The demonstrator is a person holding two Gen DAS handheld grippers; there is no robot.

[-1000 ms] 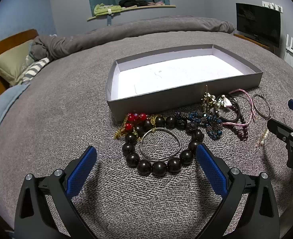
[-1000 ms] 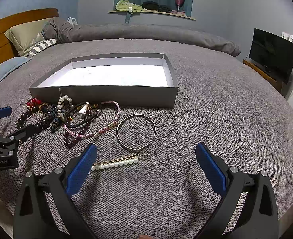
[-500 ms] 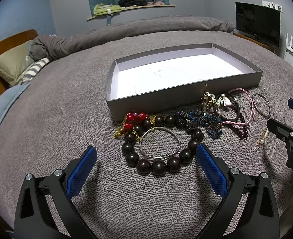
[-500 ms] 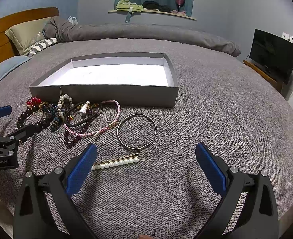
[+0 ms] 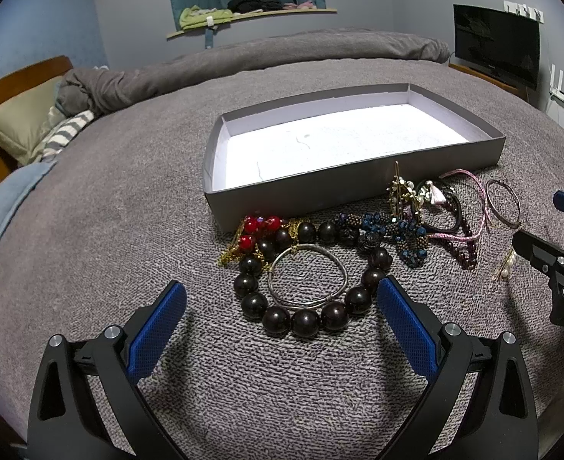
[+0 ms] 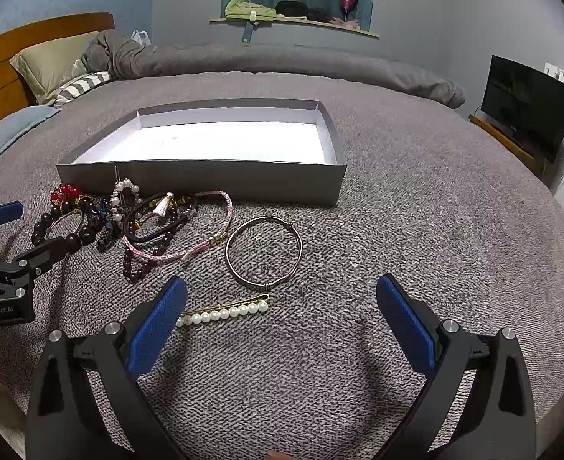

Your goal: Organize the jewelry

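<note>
Left wrist view: the grey cardboard tray at centre frame is empty; nothing is sorted yet. The left hand-held gripper gapes wide below the glossy dark bead bracelet, which rings a thin silver bangle.

Right wrist view: the right hand-held gripper is likewise spread and empty. A wire bangle and a pearl hair clip lie at centre on the nubby grey bedspread.

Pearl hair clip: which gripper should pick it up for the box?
Right. The pearl hair clip lies just ahead of the open right gripper; the left gripper faces the dark bead bracelet.
</note>
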